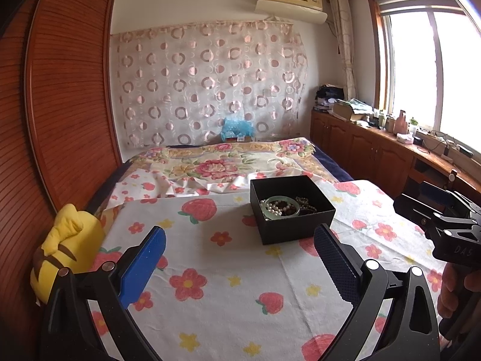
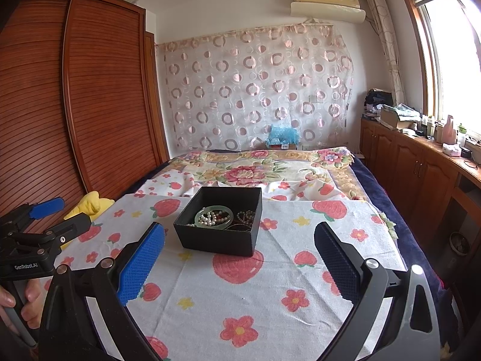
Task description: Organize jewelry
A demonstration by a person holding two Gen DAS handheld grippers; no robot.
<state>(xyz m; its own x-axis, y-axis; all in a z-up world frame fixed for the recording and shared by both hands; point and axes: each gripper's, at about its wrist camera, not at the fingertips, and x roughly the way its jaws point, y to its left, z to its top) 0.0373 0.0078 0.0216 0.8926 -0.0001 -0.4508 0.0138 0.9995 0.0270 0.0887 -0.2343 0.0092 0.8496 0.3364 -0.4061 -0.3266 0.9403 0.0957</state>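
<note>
Black box (image 1: 293, 210) on bed: green bangle (image 1: 281, 207), pearls (image 1: 275, 209), dark beads (tangled together). Left gripper (image 1: 240, 255) and right gripper (image 2: 240, 255) wide open, empty, touching nothing.

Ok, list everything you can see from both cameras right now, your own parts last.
jewelry box: one, black, open, on the flowered cloth at mid-bed
jade bangle: one, pale green, in the box
pearl strand: one, white, inside the bangle's ring
dark bead strands: count unclear, brown, right side of the box
flowered cloth: one, white with red flowers, covering the near bed
plush toy: one, yellow, left edge of the bed
wardrobe: one, brown, left
air conditioner: one, cream, high on the far wall
left gripper: open, empty
right gripper: open, empty
</note>
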